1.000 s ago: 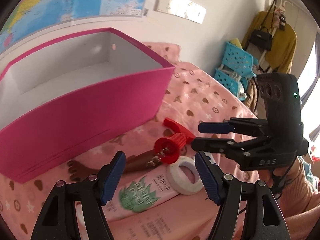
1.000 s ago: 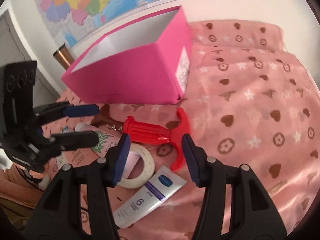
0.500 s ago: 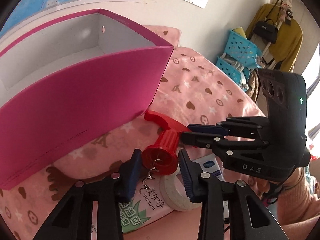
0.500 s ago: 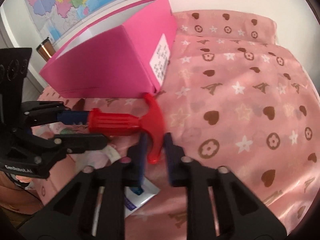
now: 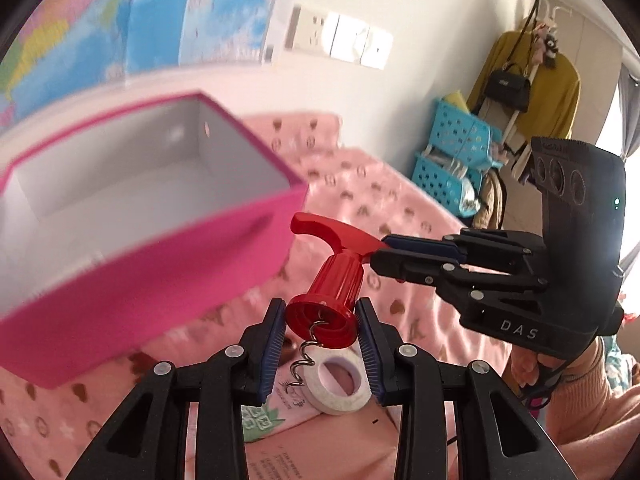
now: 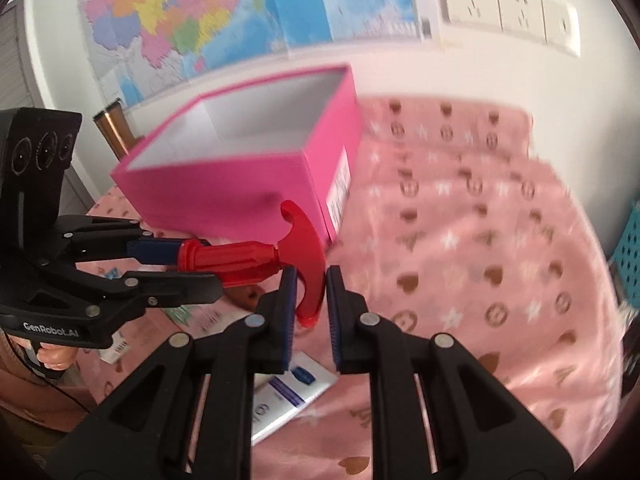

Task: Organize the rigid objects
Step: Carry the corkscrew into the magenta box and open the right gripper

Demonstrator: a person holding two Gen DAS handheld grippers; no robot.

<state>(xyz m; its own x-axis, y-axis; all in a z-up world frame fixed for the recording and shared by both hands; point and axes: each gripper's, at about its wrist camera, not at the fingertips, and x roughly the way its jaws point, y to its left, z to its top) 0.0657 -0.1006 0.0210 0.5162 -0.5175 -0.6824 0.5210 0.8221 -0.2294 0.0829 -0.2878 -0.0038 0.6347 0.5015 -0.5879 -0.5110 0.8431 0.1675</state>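
A red corkscrew (image 5: 340, 272) with a T-handle hangs in the air above the pink bedspread, held at both ends. My left gripper (image 5: 320, 312) is shut on its round bell end, and the metal spiral hangs out below. My right gripper (image 6: 312, 280) is shut on one arm of the corkscrew's (image 6: 236, 260) T-handle. In the left wrist view the right gripper (image 5: 378, 250) comes in from the right. In the right wrist view the left gripper (image 6: 200, 266) comes in from the left. An open pink box (image 5: 160, 272) with a white inside stands just behind, also seen as the pink box (image 6: 224, 196).
Beneath the corkscrew lie a white tape roll (image 5: 340, 384), a tube with a green leaf print (image 5: 272, 412) and a white tube with a blue label (image 6: 288, 396). A copper flask (image 6: 114, 128) stands behind the box. Blue baskets (image 5: 460, 152) stand by the far wall.
Both grippers went from open to shut on the red corkscrew, left on the bell end, right on the handle. They have since raised it off the bedspread.
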